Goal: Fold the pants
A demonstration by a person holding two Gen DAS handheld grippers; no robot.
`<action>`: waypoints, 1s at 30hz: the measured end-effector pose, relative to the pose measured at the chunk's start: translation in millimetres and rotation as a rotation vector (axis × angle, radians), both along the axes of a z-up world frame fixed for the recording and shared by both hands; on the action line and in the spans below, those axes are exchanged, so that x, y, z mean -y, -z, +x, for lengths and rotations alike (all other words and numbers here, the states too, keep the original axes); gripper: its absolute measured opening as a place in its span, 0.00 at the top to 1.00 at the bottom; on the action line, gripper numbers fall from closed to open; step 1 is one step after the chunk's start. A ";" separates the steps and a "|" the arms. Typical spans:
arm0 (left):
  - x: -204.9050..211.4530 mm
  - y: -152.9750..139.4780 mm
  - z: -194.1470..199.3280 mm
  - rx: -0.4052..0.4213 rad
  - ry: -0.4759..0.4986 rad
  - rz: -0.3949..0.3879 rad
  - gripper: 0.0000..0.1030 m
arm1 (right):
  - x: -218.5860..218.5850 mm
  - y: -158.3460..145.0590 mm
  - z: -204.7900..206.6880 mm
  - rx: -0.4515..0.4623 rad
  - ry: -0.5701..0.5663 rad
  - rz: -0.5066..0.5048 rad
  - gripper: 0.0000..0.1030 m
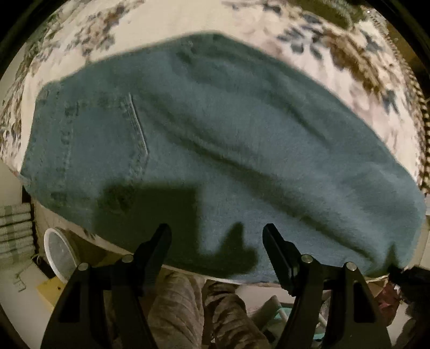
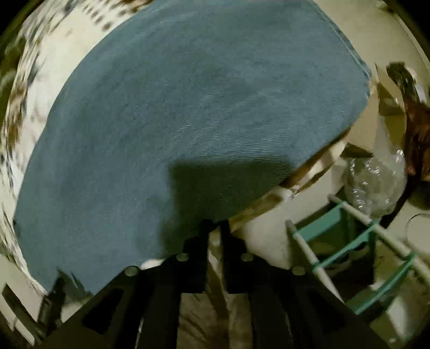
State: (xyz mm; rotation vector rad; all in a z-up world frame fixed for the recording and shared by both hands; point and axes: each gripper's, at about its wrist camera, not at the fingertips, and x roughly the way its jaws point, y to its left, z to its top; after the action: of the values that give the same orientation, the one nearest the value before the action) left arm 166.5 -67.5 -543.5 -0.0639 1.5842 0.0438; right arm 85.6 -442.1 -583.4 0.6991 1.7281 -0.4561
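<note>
The left gripper [image 1: 217,239] has its two black fingers spread wide apart, nothing between them, tips hovering over the near edge of the jeans [image 1: 215,150]. It looks forward and down across the denim, casting a blocky shadow on the cloth just ahead of the fingertips. The right gripper [image 2: 215,228] has its fingers drawn close together at the hem-side edge of the jeans [image 2: 188,120]; whether they pinch the cloth cannot be told, since the tips sit in shadow. The jeans lie flat and folded lengthwise on a floral bedsheet [image 1: 166,24], back pocket [image 1: 113,134] toward the left. Beyond the bed's edge stand a white bucket [image 1: 57,252] and a teal rack [image 2: 357,249].
</note>
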 end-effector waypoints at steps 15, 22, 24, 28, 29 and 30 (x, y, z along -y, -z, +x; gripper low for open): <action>-150.1 6.0 76.5 0.101 -0.162 0.117 0.10 | -310.0 -22.9 269.9 0.201 -0.762 0.368 0.37; -191.8 32.8 101.7 0.038 -0.183 0.054 0.10 | -355.7 11.8 296.2 0.068 -0.967 0.313 0.88; -200.5 38.6 103.7 0.027 -0.183 0.031 0.10 | -349.0 3.6 304.0 0.075 -0.942 0.294 0.92; -206.5 44.2 104.5 0.011 -0.180 0.014 0.10 | -321.5 -5.3 320.0 0.090 -0.868 0.251 0.98; -206.5 44.0 103.7 0.011 -0.180 0.012 0.10 | -319.8 -6.8 321.0 0.092 -0.864 0.237 0.98; -205.4 42.3 102.9 0.012 -0.179 0.008 0.10 | -313.7 -9.7 322.9 0.095 -0.842 0.238 0.98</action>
State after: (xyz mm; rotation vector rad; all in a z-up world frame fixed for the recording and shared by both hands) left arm 269.4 137.9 -585.8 -0.1995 1.5628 0.1897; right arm 408.5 -128.3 -573.7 0.1035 1.8204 0.3634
